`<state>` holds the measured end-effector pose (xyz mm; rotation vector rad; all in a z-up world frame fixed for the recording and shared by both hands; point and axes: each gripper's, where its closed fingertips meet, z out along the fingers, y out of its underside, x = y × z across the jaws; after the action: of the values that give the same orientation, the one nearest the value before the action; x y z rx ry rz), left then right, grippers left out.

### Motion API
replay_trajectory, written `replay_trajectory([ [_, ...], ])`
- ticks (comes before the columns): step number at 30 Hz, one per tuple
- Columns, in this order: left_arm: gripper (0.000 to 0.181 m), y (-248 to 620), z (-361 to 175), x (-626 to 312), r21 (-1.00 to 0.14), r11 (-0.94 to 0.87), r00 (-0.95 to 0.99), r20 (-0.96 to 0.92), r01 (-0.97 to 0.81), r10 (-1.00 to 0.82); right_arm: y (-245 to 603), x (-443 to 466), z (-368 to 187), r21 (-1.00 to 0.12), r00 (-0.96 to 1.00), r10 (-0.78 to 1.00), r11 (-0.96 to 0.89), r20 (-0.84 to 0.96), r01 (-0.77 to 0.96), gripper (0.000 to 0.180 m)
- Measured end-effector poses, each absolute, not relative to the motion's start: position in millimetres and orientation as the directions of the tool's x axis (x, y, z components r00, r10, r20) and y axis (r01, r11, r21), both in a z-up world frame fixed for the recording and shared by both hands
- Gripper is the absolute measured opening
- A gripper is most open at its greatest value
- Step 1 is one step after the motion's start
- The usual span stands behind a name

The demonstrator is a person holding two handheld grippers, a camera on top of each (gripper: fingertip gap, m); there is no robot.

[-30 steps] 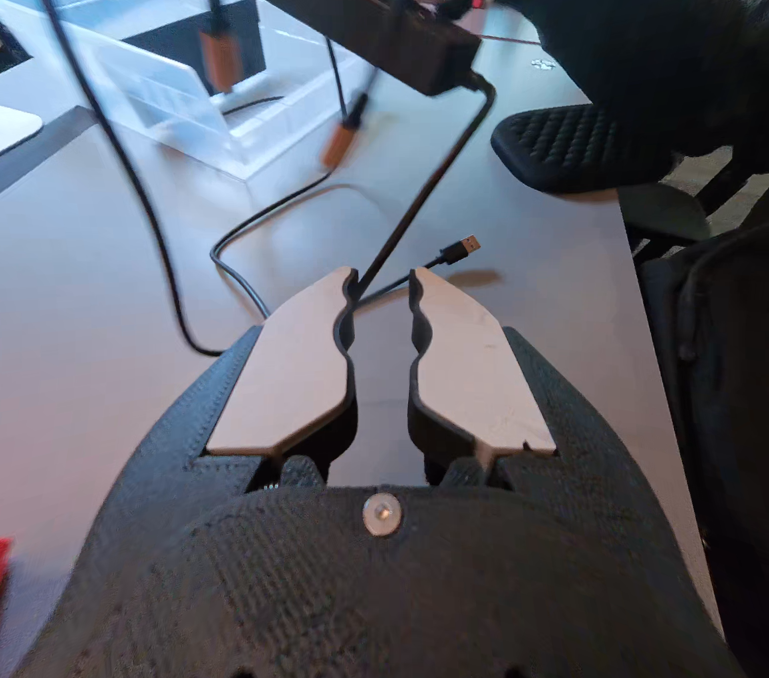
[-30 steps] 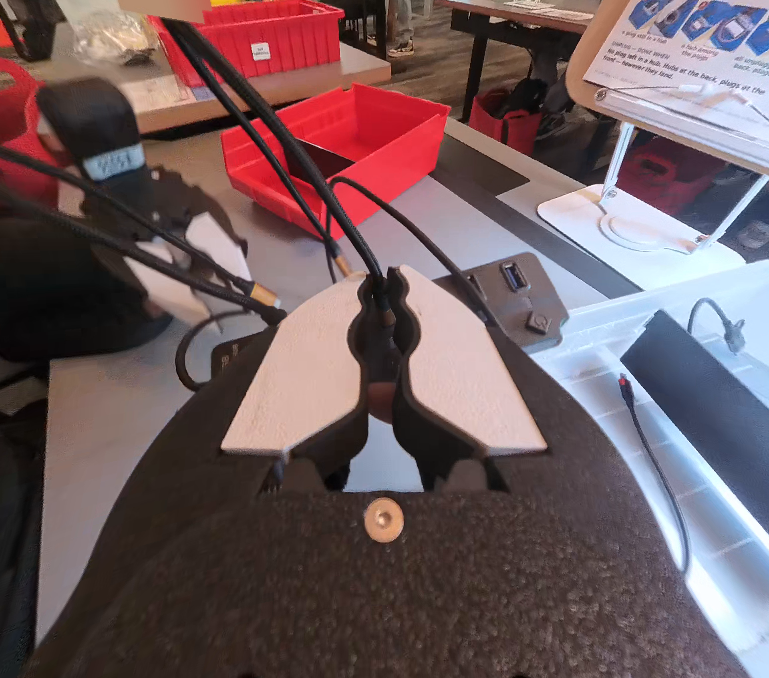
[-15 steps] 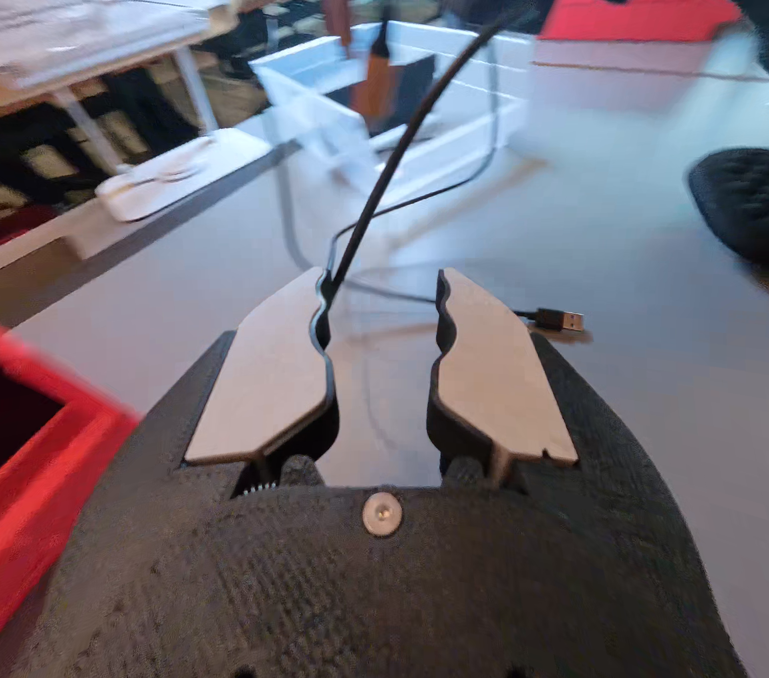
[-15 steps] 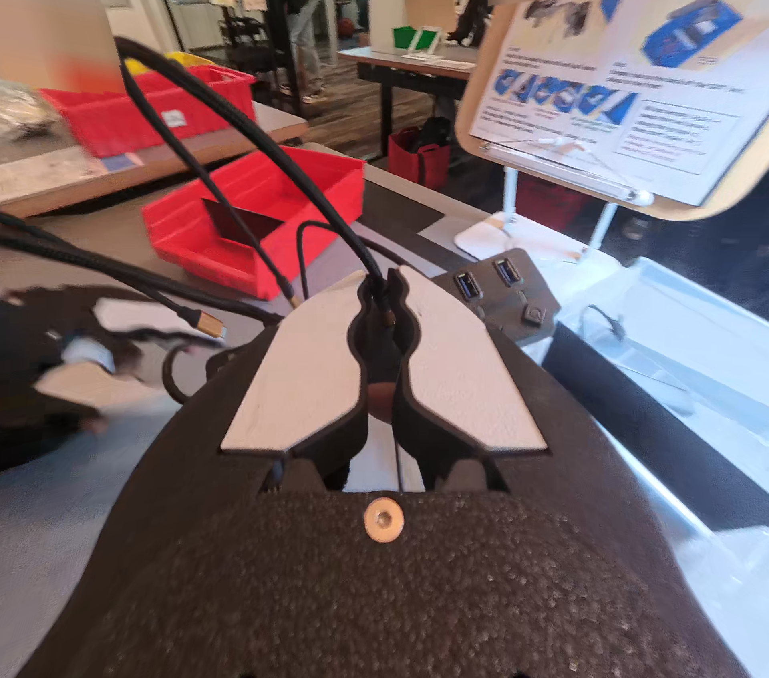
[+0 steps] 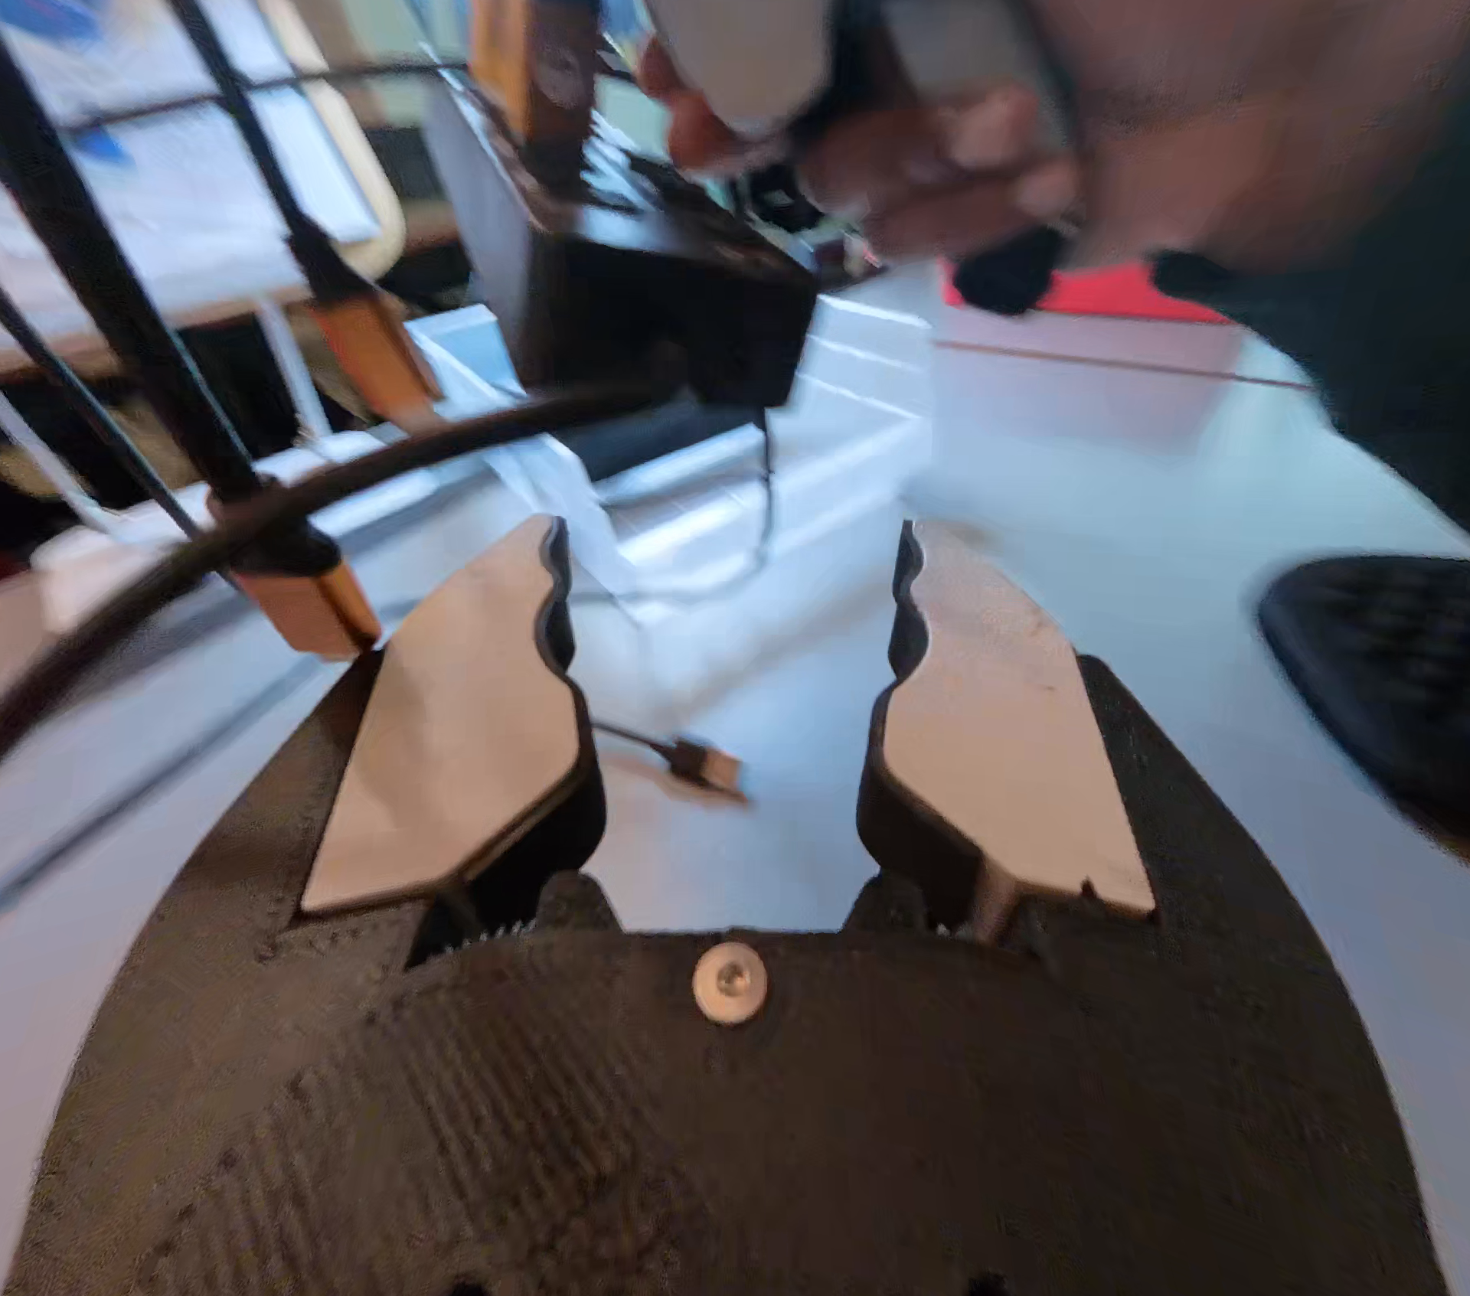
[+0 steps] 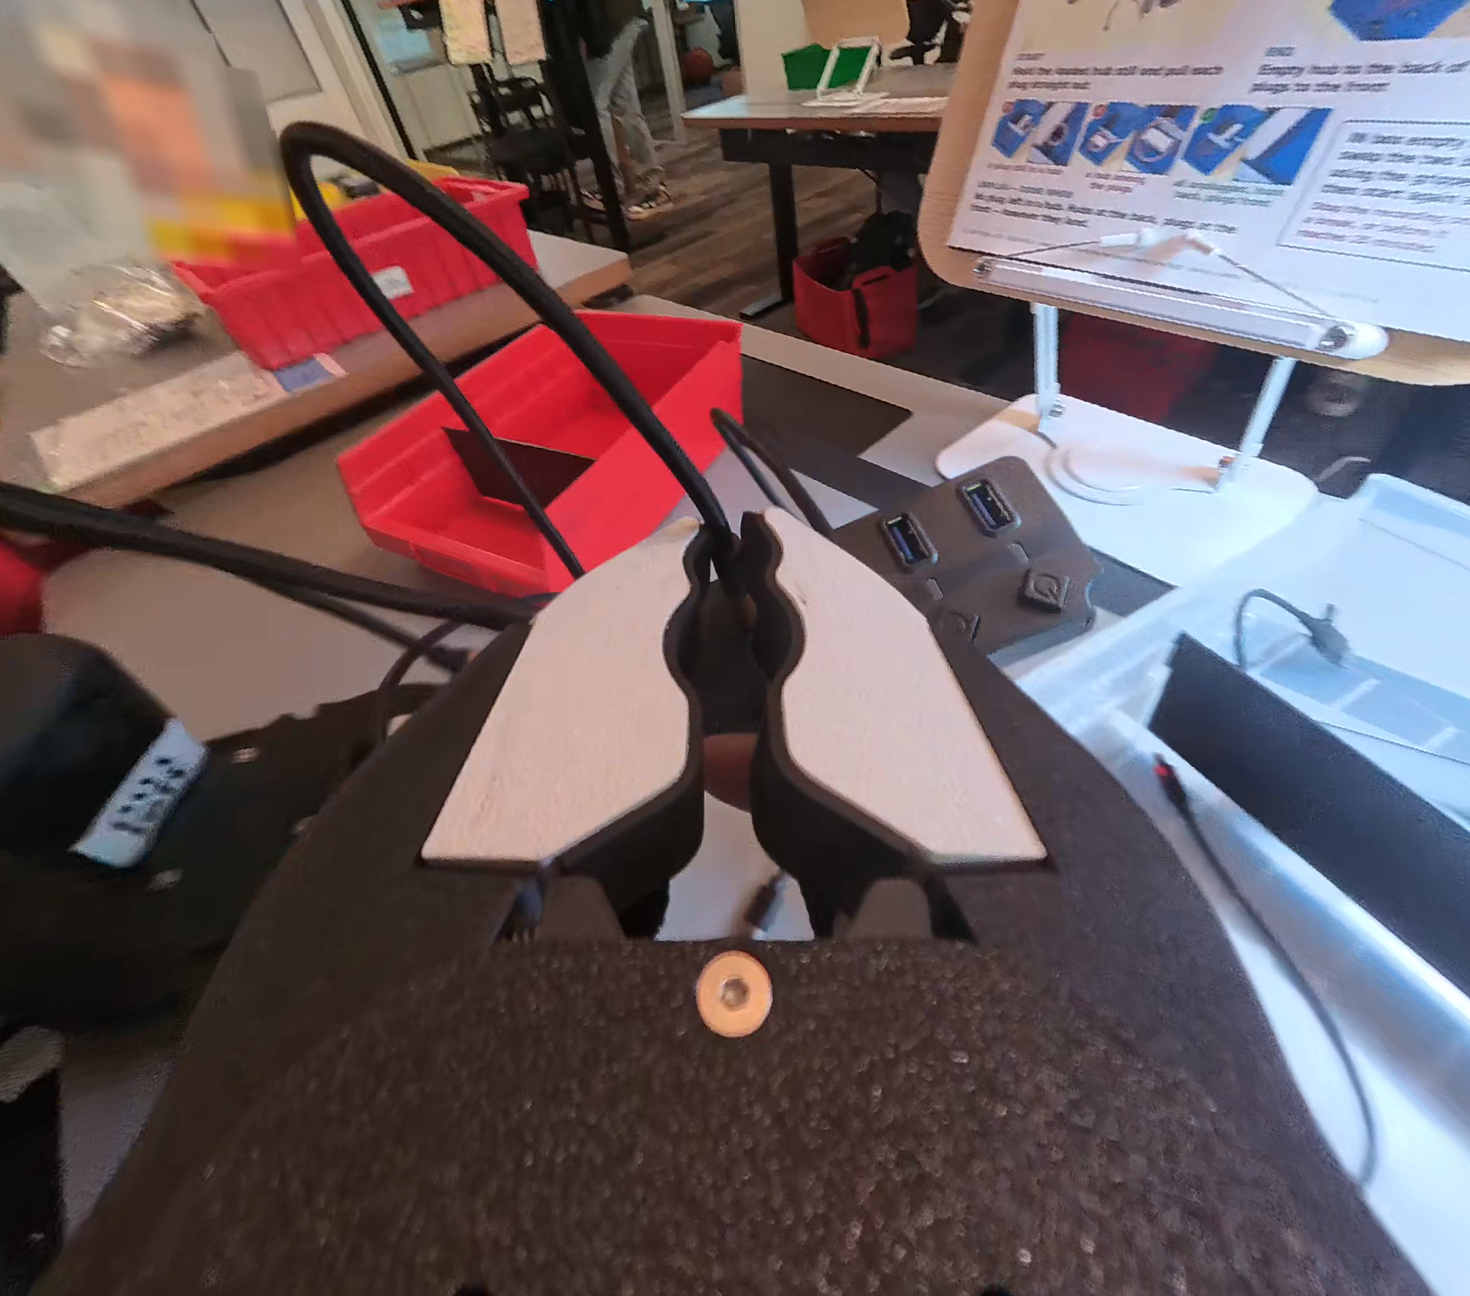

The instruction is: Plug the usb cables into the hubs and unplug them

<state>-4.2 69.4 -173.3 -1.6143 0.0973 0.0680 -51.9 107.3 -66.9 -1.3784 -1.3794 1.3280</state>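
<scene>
My left gripper (image 5: 732, 534) is open and empty above the white table (image 5: 1114, 542). A loose USB plug (image 5: 704, 769) lies on the table between its fingers. A black hub (image 5: 660, 303) hangs in the air ahead, with black cables and orange-collared plugs (image 5: 350, 351) dangling beside it; a thick black cable (image 5: 318, 478) crosses to the left. My right gripper (image 6: 732, 530) is shut on a black cable's plug (image 6: 720, 582). The hub (image 6: 978, 566) with two blue ports shows just beyond its fingers.
A white bin (image 6: 1392, 526) with another black hub (image 6: 1312, 788) is at the right. A red bin (image 6: 557, 431) and a board on a white stand (image 6: 1241, 65) stand behind. A black chair armrest (image 5: 1384, 661) is beside the table. A hand (image 5: 1114, 65) is above. My right fingertips sit around 12 cm from my left ones.
My left gripper has opened wide and the hub's cable has slipped out from between its fingers to the left. The right gripper has carried the hub toward the white bin.
</scene>
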Motion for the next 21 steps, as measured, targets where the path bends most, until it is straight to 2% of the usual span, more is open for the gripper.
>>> replay_trajectory([
  [3, 0.081, 80, -143, -30, -0.976, 0.068, 0.976, -0.199, -0.206, 0.087, 89, -54, -65, -0.965, -0.191, 0.957, -0.183, -0.218, 0.185, 0.008],
  [5, 0.077, 76, -121, -40, -0.945, 0.132, 0.95, -0.284, -0.301, 0.131, 78, -56, -68, -0.957, -0.232, 0.94, -0.203, -0.249, 0.206, 0.008],
  [8, 0.065, 63, -107, -33, -0.858, 0.167, 0.874, -0.471, -0.485, 0.121, 74, -59, -75, -0.948, -0.262, 0.926, -0.209, -0.271, 0.241, 0.007],
  [10, 0.058, 58, -108, -29, -0.833, 0.151, 0.847, -0.526, -0.532, 0.08, 70, -60, -84, -0.935, -0.305, 0.906, -0.206, -0.294, 0.288, 0.008],
  [13, 0.058, 49, -109, -28, -0.88, 0.127, 0.883, -0.467, -0.458, -0.049, 64, -58, -95, -0.932, -0.375, 0.884, -0.158, -0.28, 0.325, 0.009],
  [16, 0.058, 39, -105, -31, -0.954, 0.087, 0.933, -0.299, -0.287, -0.202, 61, -51, -98, -0.953, -0.463, 0.868, -0.039, -0.182, 0.301, 0.014],
  [19, 0.058, 31, -108, -41, -0.996, -0.029, 0.942, -0.072, -0.087, -0.328, 76, -42, -100, -0.946, -0.459, 0.886, 0.203, 0.067, 0.254, 0.022],
  [21, 0.058, 26, -119, -46, -0.993, -0.117, 0.925, 0.05, 0.006, -0.377, 75, -32, -96, -0.903, -0.487, 0.831, 0.392, 0.268, 0.173, 0.024],
])
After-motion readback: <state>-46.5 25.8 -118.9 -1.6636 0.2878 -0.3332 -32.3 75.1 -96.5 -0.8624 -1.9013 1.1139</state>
